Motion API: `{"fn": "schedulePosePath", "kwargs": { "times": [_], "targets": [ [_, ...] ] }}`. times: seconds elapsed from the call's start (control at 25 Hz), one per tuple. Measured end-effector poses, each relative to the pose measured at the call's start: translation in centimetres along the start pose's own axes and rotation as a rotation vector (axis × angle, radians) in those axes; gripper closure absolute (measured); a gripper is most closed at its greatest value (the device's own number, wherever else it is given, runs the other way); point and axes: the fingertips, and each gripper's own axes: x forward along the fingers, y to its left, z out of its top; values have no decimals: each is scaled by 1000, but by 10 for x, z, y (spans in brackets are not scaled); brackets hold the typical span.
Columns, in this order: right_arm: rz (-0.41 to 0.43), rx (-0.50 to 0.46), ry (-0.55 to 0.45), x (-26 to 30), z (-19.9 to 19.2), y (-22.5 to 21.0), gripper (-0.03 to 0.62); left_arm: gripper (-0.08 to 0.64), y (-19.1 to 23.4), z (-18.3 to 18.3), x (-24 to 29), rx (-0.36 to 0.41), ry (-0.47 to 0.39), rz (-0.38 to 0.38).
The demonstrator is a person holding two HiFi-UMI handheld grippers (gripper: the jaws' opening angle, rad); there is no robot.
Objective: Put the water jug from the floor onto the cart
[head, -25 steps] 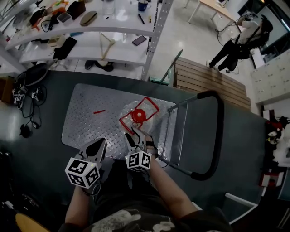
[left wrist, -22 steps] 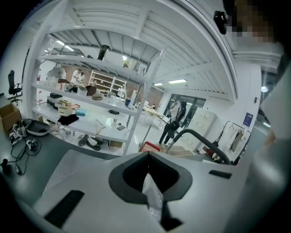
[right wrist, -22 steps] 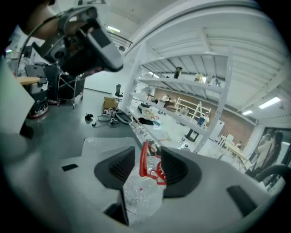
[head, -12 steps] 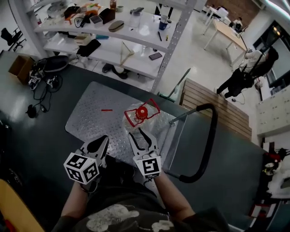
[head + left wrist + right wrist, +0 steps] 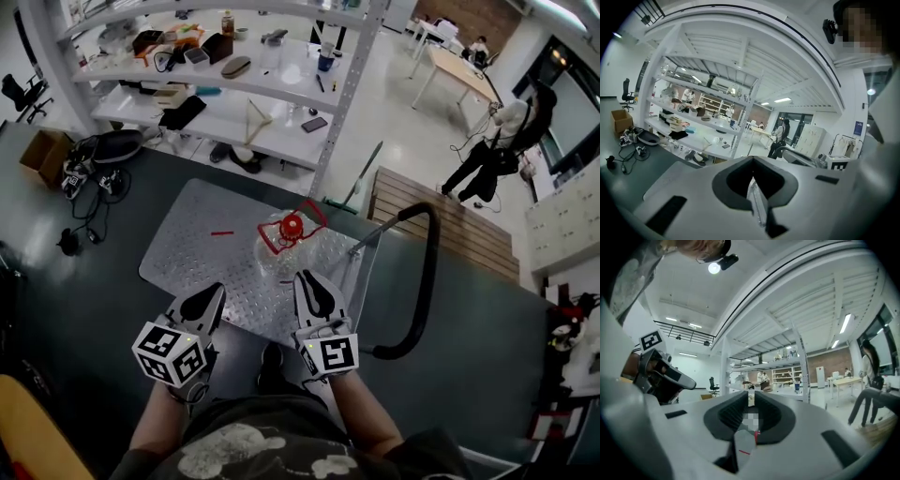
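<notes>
The clear water jug (image 5: pixel 286 246) with its red cap and red handle stands upright on the cart's steel deck (image 5: pixel 197 258), near the push-handle end. In the head view both grippers hang on my side of the deck, apart from the jug. My left gripper (image 5: pixel 204 302) has its jaws together and holds nothing; in the left gripper view (image 5: pixel 752 159) the tips meet, facing the shelves. My right gripper (image 5: pixel 313 281) points at the jug. Its jaws are closing and stand almost together with nothing between them, as the right gripper view (image 5: pixel 751 397) also shows.
The cart's black push handle (image 5: pixel 427 281) curves round on the right. A small red strip (image 5: pixel 221 232) lies on the deck. Behind the cart are a loaded white shelf rack (image 5: pixel 234 70), cables (image 5: pixel 89 178), a cardboard box (image 5: pixel 47 155), a wooden pallet (image 5: pixel 441 202) and a person (image 5: pixel 487 150).
Both grippers have risen and drawn back from the jug. The right jaws, spread wide by the red handle before, have come almost together. The jug has stayed on the cart.
</notes>
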Motion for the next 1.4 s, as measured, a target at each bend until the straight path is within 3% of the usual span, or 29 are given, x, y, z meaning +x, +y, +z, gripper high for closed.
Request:
{"fn": "schedulePosePath", "kwargs": {
  "times": [0.12,0.24,0.4,0.68,0.88,1.12,1.4],
  "targets": [
    [-97,32,-9,-30,11,3,600,552,-5,-10,-34,-6,-8,-6],
    [-133,77,-17,-59,20,18,600,552,-7,-24,-79,-14,-19,6],
    [-183,2,19,-98,28,47,601,552,-18,-45,-138,-14,-34,2],
    [-231,-17,57,-188,39,107,601,552,-59,-73,-225,24,-60,-50],
    [-262,-22,76,-247,44,127,601,552,-83,-104,-254,16,-35,-89],
    [-288,-35,84,-311,43,113,601,552,-131,-119,-272,49,-53,-95],
    [-236,-66,98,-399,39,96,601,552,-198,-149,-289,65,-54,-55]
  ]
}}
